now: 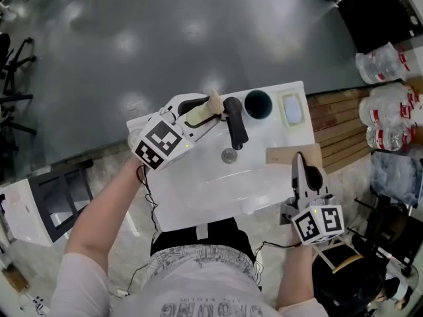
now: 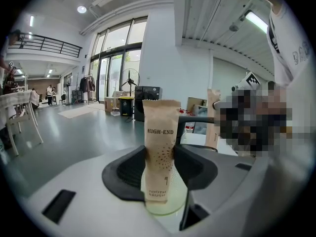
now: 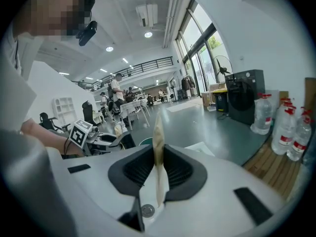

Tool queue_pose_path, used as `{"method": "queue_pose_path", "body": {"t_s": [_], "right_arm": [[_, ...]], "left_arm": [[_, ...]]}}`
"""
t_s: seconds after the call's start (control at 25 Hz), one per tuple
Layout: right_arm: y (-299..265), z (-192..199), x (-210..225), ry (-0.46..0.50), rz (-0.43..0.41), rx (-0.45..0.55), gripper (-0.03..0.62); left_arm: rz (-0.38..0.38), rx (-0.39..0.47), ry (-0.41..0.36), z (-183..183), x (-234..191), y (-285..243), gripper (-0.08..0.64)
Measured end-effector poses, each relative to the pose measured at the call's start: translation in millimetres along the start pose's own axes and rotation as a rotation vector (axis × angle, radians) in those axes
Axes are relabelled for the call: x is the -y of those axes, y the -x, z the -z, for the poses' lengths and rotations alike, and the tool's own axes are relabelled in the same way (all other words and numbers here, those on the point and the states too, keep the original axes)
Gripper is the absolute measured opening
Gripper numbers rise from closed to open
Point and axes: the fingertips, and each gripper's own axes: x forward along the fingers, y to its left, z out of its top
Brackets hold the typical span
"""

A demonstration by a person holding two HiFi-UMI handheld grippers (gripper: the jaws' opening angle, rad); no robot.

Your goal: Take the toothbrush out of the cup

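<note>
A beige paper toothbrush packet [image 2: 160, 137] printed "HIGH-END" stands upright in a pale yellow-green cup [image 2: 168, 205]. My left gripper [image 2: 160, 167] is shut on it, both jaws touching its sides just above the cup's rim. From the head camera, this gripper [image 1: 210, 111] sits at the sink's back left corner and the packet's tip [image 1: 215, 100] pokes out beyond it. My right gripper [image 1: 303, 170] is at the sink's right edge, shut on a second flat brown packet [image 1: 284, 156]. That packet [image 3: 159, 142] shows edge-on between its jaws [image 3: 159, 167].
The white sink [image 1: 198, 190] has a black faucet [image 1: 234, 124] at the back and a drain [image 1: 229, 155]. A dark cup [image 1: 258, 104] and a soap dish [image 1: 291, 108] stand at the back right. Water bottles [image 1: 386, 121] and wooden boards [image 1: 337, 124] lie to the right.
</note>
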Motion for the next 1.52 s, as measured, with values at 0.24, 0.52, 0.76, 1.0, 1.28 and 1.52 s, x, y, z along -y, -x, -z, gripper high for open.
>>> {"method": "queue_pose_path", "body": {"t_s": [0.24, 0.52, 0.76, 1.0, 1.28, 1.52], "right_arm": [[-0.3, -0.3, -1.8, 0.000, -0.003, 0.007, 0.066], [1.8, -1.7, -5.1, 0.003, -0.007, 0.018, 0.066], [6.1, -3.3, -7.6, 0.006, -0.009, 0.029, 0.066], [11.8, -8.7, -11.9, 0.013, -0.012, 0.051, 0.066], [20.1, -20.3, -24.0, 0.030, -0.031, 0.087, 0.066], [26.3, -36.7, -34.8, 0.046, -0.047, 0.130, 0.066]], "left_arm": [[-0.009, 0.010, -0.005, -1.0, 1.1, 2.4, 0.173], [-0.042, 0.033, -0.012, -6.1, 0.1, 8.1, 0.102], [-0.071, 0.059, -0.015, -13.1, -0.6, 15.0, 0.061], [-0.108, 0.071, -0.023, -19.8, -1.3, 25.1, 0.049], [-0.146, 0.110, -0.027, -33.2, 2.9, 46.8, 0.046], [-0.172, 0.119, -0.028, -45.1, 7.3, 63.5, 0.044]]}}
